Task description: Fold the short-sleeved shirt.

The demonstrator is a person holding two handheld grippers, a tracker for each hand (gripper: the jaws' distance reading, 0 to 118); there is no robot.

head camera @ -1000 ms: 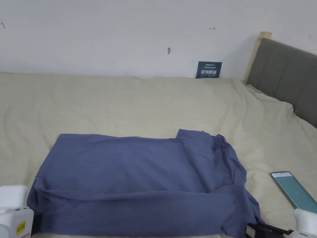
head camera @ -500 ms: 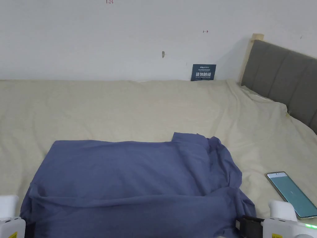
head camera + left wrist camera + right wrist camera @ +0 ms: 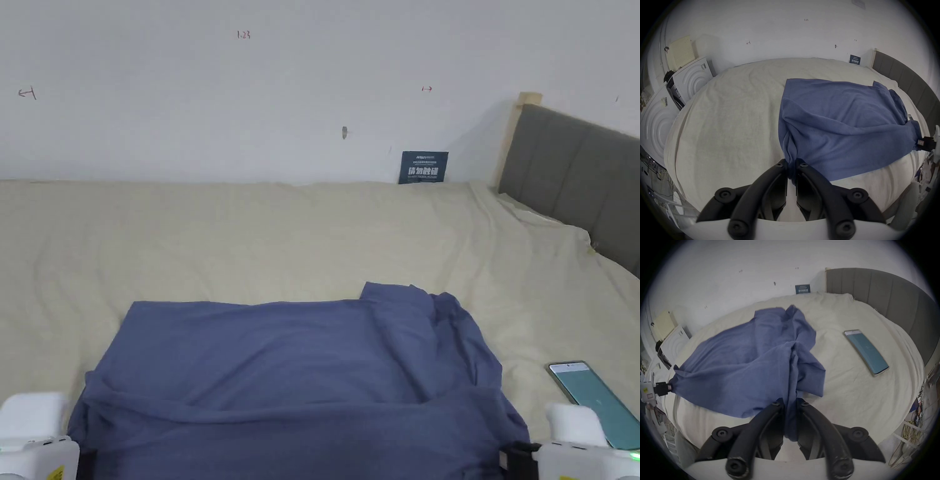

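The blue short-sleeved shirt (image 3: pixel 294 375) lies spread on the cream bed sheet (image 3: pixel 250 237), with its near edge lifted off the bed. In the left gripper view my left gripper (image 3: pixel 791 164) is shut on the shirt's (image 3: pixel 843 121) near left corner. The right gripper view has my right gripper (image 3: pixel 790 400) shut on a bunched corner of the shirt (image 3: pixel 740 356) at the near right. The cloth hangs stretched between the two. In the head view the white gripper bodies sit at the bottom corners, left (image 3: pixel 34 437) and right (image 3: pixel 581 447).
A phone (image 3: pixel 594 403) with a lit screen lies on the sheet right of the shirt. A grey padded headboard (image 3: pixel 575 181) stands at the right, a white wall behind. White foam packaging (image 3: pixel 688 81) stands beyond the bed's left end. Cables (image 3: pixel 912 431) lie on the floor.
The near edge of the shirt has risen and drawn toward me, so less of the sheet is covered. The head camera has tilted up.
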